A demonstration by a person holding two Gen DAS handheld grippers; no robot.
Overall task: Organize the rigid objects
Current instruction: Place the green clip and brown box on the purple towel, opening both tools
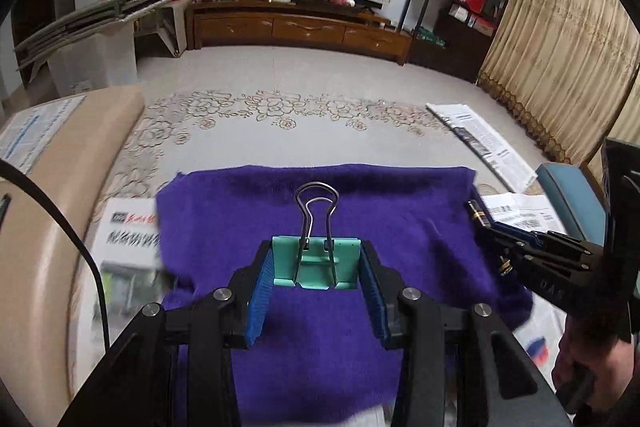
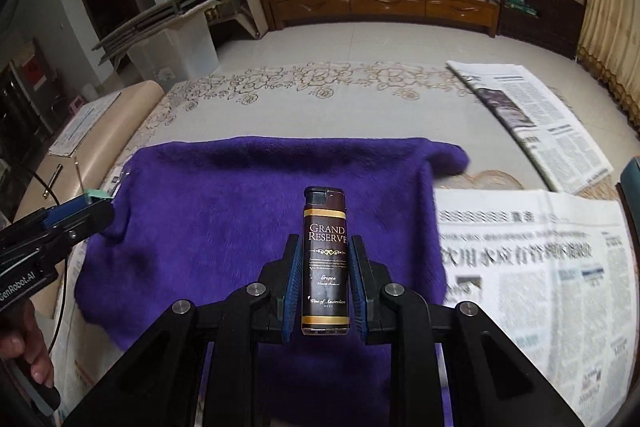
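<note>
Purple cloth [image 1: 320, 211] is spread over newspapers [image 1: 128, 239] in the left wrist view, and a mint-green binder clip [image 1: 316, 261] is clamped between the blue pads of the left gripper [image 1: 316, 267], wire handles pointing up, held above the cloth. The right gripper [image 1: 496, 231] is seen at the right edge.

Over in the right wrist view, a brown lighter [image 2: 325, 259] labelled "Grand Reserve" is pinched upright by the right gripper [image 2: 325, 275], also above the cloth [image 2: 240, 207]. More newspapers [image 2: 532, 267] are laid out to the right.
</note>
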